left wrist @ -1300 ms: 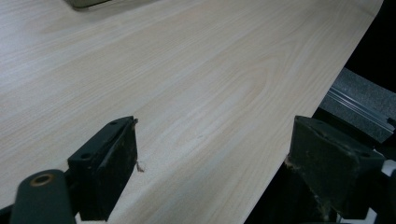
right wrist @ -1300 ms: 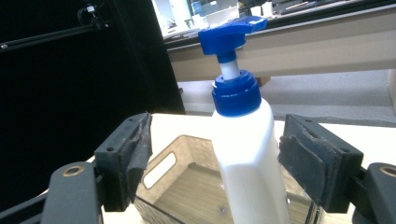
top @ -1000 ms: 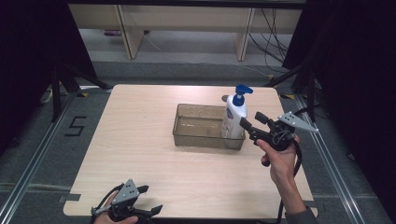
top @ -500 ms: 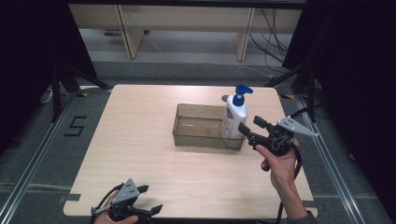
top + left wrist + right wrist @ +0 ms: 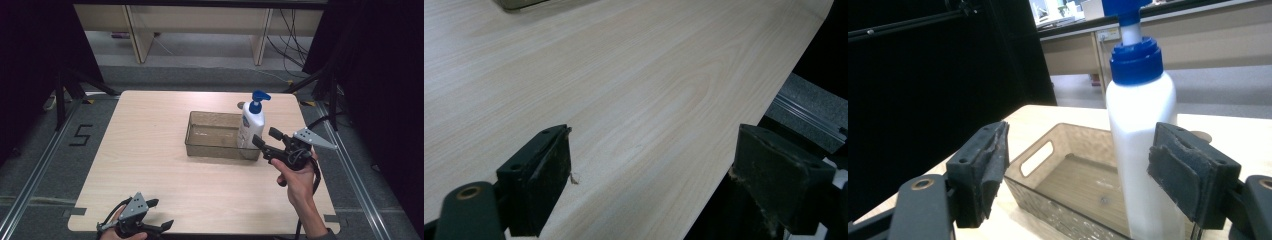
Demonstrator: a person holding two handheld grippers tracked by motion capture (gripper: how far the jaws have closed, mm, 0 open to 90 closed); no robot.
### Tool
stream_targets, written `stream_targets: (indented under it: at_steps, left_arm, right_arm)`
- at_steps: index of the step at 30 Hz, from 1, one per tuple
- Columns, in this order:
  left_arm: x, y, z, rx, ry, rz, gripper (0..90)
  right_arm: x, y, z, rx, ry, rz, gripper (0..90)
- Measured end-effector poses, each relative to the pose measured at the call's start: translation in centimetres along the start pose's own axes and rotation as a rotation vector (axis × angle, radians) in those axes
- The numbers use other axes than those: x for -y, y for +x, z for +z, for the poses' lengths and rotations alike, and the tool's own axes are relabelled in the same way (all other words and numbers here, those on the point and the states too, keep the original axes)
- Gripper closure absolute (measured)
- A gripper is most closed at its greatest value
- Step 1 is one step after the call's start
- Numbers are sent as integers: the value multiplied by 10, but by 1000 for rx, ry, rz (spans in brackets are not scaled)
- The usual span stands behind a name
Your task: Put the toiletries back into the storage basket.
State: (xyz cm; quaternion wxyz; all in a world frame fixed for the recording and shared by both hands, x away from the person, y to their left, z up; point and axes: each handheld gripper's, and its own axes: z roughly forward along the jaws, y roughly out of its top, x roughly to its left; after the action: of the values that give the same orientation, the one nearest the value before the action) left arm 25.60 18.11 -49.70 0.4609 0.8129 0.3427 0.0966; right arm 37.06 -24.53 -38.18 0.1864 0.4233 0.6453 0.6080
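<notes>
Pale wood-grain laminate covers the table [image 5: 150, 150], a smooth rounded-corner slab with broad bare room between the 2 tools. Just ahead of the right gripper [image 5: 266, 142] sits a rectangular smoky translucent bin [image 5: 210, 135] with ribbed floor and a cut-out handle. Inside it, at the end nearest those jaws, stands a white cylindrical pump bottle [image 5: 251, 123] with a blue collar and nozzle. That gripper's jaws gape wide, touching nothing. Near the table's front edge, the left gripper [image 5: 156, 216] is spread open over bare wood.
</notes>
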Motion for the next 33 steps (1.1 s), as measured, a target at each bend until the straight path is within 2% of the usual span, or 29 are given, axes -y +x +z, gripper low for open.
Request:
stream_targets:
  at_steps: [1,2,3,7,9,12,13,15,16,17,18,21,22,25,26,29,31,32,33]
  left_arm:
    - [0,1,0,-8,11,16,150]
    - [0,1,0,-5,16,16,150]
    - [1,-1,1,4,-11,-14,150]
    - [1,-1,1,4,-11,-15,150]
    - [1,0,1,5,-11,-16,150]
    - [1,0,1,5,-12,-15,150]
    - [1,-1,1,4,-7,-16,150]
    - [1,-1,1,3,-8,-17,150]
    - [1,-1,1,3,-8,-17,150]
    - [1,0,0,2,-5,-13,150]
    - [1,-1,0,0,-2,-16,150]
    - [1,-1,1,2,-7,-17,150]
    - [1,-1,1,1,-7,-18,150]
    - [1,-1,0,-2,4,-10,150]
    - [1,-1,0,-2,3,-11,150]
    - [1,-1,0,-1,-4,-14,150]
    - [1,0,-1,-4,14,0,150]
    - [1,0,-1,-4,13,0,150]
    - [1,0,-1,-4,13,-1,150]
  right_arm:
    - [1,0,0,8,9,-7,241]
    - [1,-1,0,-1,-7,-9,242]
    - [2,0,-1,7,12,-3,242]
    - [4,0,-1,-4,0,0,241]
    - [5,0,-3,11,16,-9,242]
    - [6,0,-4,4,18,-1,242]
    - [7,0,-3,-6,3,1,242]
    - [8,-1,-5,7,20,-15,242]
    - [8,-1,-5,8,21,-15,242]
    - [9,0,-4,-8,16,8,241]
    - [9,0,-6,-1,32,4,242]
    - [11,-1,-5,-5,12,3,242]
    - [11,-1,-6,6,28,-4,241]
    - [13,-1,-7,-1,27,-12,242]
    - [14,0,-6,-14,19,3,242]
    - [16,1,-6,-19,30,6,241]
    - [18,2,-6,-16,39,1,241]
    - [19,1,-6,-16,44,-19,241]
    - [20,2,-6,-20,44,1,241]
